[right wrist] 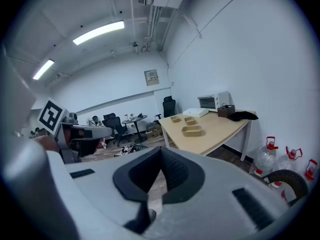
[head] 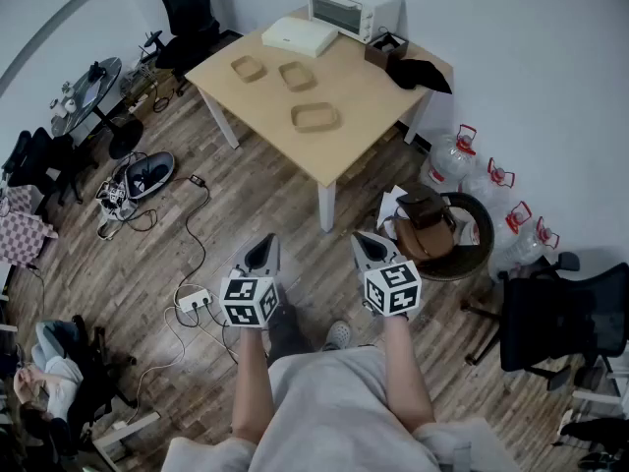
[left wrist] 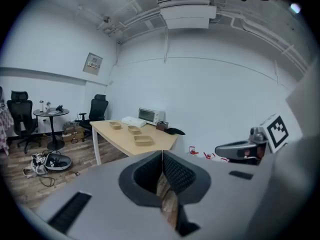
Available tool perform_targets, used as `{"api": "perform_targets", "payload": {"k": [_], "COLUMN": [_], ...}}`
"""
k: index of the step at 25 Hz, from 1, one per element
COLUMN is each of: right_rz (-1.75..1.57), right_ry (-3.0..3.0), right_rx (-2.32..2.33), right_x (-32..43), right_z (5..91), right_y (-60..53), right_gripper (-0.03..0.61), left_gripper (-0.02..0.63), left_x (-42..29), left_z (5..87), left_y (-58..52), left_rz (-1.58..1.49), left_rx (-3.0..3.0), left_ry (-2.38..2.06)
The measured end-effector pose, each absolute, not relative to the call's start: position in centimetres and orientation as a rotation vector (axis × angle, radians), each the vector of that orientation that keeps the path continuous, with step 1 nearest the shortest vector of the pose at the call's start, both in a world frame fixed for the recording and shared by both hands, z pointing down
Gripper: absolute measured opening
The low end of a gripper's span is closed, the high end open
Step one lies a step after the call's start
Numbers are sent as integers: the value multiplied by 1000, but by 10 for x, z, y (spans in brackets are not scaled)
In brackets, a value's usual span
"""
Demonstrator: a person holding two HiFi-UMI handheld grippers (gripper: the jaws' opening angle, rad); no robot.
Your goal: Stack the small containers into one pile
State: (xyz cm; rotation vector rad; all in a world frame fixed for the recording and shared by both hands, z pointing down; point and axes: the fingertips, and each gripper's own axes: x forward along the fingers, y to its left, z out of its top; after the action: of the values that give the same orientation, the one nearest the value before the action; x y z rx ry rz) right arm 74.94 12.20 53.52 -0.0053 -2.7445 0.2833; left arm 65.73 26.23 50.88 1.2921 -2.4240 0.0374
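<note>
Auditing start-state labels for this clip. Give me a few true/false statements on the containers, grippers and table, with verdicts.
1. The three small containers are already in one pile. False: they lie apart on the table, none of them stacked.
2. The left gripper and right gripper are both shut and empty. True.
3. The left gripper is touching a container. False: both grippers hang over the floor, short of the table.
4. A toaster oven stands at the table's far edge. True.
5. The water jugs stand on the table. False: they stand on the floor by the wall.
</note>
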Motion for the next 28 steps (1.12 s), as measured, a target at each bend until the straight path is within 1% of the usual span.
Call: {"api": "perform_targets", "payload": {"k": [7,14,21,28], "right_rz": [299,342,385,380], "right_ry": [-2752,-2752,-2735,-2744], "right_rx": [-6,1,-28,11], "right_x": [748,733,695,631], "right_z": [538,543,551,544], "right_y": [117,112,111,111], "right_gripper": [6,6,8,8], "left_gripper": [6,6,6,6], "left_x": [661,639,594,522], "left_z": [515,531,531,520], "left_y": [256,275,281,283], "left_rz": [94,136,168,156], "left_rx": [1290,1245,1244,1281], "left_ry": [-2422,-2397,-2392,-2396]}}
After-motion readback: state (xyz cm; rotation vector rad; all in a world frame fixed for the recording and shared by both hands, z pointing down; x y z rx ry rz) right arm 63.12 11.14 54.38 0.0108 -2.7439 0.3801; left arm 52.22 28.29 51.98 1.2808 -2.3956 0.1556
